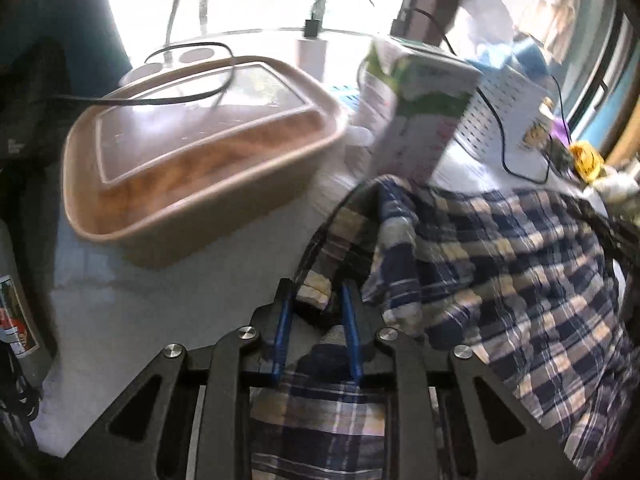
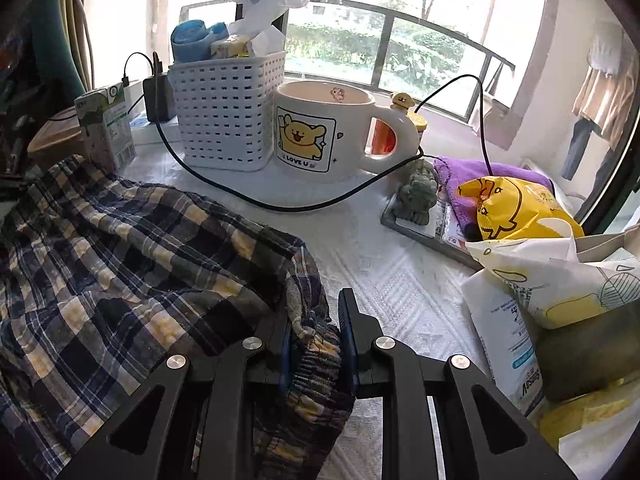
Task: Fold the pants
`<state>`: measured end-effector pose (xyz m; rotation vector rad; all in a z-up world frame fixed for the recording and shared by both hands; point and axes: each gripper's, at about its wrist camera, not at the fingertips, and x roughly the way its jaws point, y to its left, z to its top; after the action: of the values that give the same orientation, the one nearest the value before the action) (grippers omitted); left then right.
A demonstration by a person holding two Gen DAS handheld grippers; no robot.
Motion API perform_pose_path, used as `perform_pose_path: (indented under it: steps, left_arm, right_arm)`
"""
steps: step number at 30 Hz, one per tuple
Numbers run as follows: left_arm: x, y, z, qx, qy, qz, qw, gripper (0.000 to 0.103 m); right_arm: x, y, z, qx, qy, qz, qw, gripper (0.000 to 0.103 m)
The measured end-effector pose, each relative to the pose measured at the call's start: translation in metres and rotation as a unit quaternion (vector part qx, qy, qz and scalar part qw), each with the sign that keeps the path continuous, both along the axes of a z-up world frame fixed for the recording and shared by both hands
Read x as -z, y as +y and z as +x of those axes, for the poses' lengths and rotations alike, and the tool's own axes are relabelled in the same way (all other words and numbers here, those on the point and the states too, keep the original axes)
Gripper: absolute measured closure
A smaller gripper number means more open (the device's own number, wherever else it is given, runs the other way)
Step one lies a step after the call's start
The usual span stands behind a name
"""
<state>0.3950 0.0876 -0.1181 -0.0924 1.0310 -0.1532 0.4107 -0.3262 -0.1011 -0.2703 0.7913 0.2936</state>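
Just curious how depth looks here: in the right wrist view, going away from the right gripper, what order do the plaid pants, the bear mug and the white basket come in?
1. Plaid pants, pinched in the jaws, spreading left.
2. Bear mug, ahead, centre.
3. White basket, left of the mug, slightly farther back.

We've got soft woven plaid cloth in the pants (image 2: 120, 248), a glossy ceramic mug (image 2: 320, 136), a white plastic lattice basket (image 2: 224, 120) — and the table cover (image 2: 384, 276) looks matt, quilted.
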Motion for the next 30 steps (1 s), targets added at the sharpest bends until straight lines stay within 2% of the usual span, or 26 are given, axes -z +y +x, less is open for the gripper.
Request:
perform_pose_path:
  steps: [1, 4, 7, 8, 9, 12, 15, 17, 19, 20, 21, 22, 23, 25, 28, 30]
  left_arm:
    - [0.000, -0.001, 0.000, 0.001, 0.002, 0.002, 1.0000, 0.082]
    - [-0.004, 0.006, 0.001, -0.008, 0.001, 0.006, 0.9999, 0.094]
    - [-0.025, 0.000, -0.004, -0.013, -0.041, 0.074, 0.9963, 0.097]
    - [-0.032, -0.004, -0.006, -0.011, -0.057, 0.098, 0.9936, 0.097]
    - [-0.044, -0.010, -0.009, -0.007, -0.080, 0.133, 0.9879, 0.097]
    - [-0.068, -0.023, -0.016, 0.008, -0.129, 0.200, 0.9713, 0.097]
    - [-0.078, -0.026, -0.015, 0.011, -0.150, 0.229, 0.9616, 0.097]
    - [-0.079, -0.022, -0.011, 0.000, -0.149, 0.227, 0.9625, 0.096]
    - [-0.077, -0.024, -0.005, -0.006, -0.134, 0.214, 0.9675, 0.094]
    - [-0.077, -0.019, -0.007, -0.009, -0.132, 0.212, 0.9682, 0.089]
    - [-0.077, -0.019, -0.009, -0.012, -0.134, 0.212, 0.9680, 0.084]
    - [-0.080, -0.018, -0.012, -0.013, -0.137, 0.211, 0.9677, 0.075]
    - [-0.081, -0.017, -0.017, -0.015, -0.139, 0.209, 0.9678, 0.068]
    - [-0.082, -0.014, -0.026, -0.020, -0.140, 0.204, 0.9687, 0.061]
    - [-0.084, -0.005, -0.041, -0.035, -0.134, 0.194, 0.9711, 0.059]
    - [-0.083, 0.001, -0.055, -0.040, -0.124, 0.176, 0.9757, 0.059]
  right_arm:
    - [0.000, 0.000, 0.000, -0.001, 0.000, 0.002, 1.000, 0.082]
    - [0.001, -0.002, -0.001, -0.004, -0.002, 0.006, 1.000, 0.082]
    - [-0.001, -0.003, -0.001, -0.006, -0.006, 0.010, 1.000, 0.082]
    - [-0.003, -0.003, -0.002, -0.006, -0.010, 0.011, 1.000, 0.082]
    - [-0.005, -0.003, -0.002, -0.006, -0.013, 0.013, 1.000, 0.082]
    - [-0.011, -0.004, -0.004, -0.006, -0.024, 0.015, 1.000, 0.082]
    - [-0.018, -0.004, -0.003, -0.003, -0.037, 0.016, 0.999, 0.082]
    - [-0.021, -0.006, 0.000, 0.003, -0.040, 0.018, 0.999, 0.082]
    - [-0.022, -0.008, 0.004, 0.009, -0.043, 0.017, 0.999, 0.082]
    - [-0.021, -0.008, 0.008, 0.012, -0.044, 0.016, 0.999, 0.084]
    - [-0.021, -0.009, 0.010, 0.016, -0.045, 0.013, 0.999, 0.091]
    - [-0.019, -0.010, 0.014, 0.021, -0.045, 0.009, 0.999, 0.096]
    - [-0.018, -0.013, 0.019, 0.029, -0.042, 0.006, 0.999, 0.096]
    - [-0.016, -0.018, 0.026, 0.036, -0.036, 0.007, 0.999, 0.096]
    - [-0.018, -0.021, 0.029, 0.039, -0.035, 0.008, 0.999, 0.096]
    - [-0.023, -0.018, 0.025, 0.037, -0.043, 0.003, 0.998, 0.096]
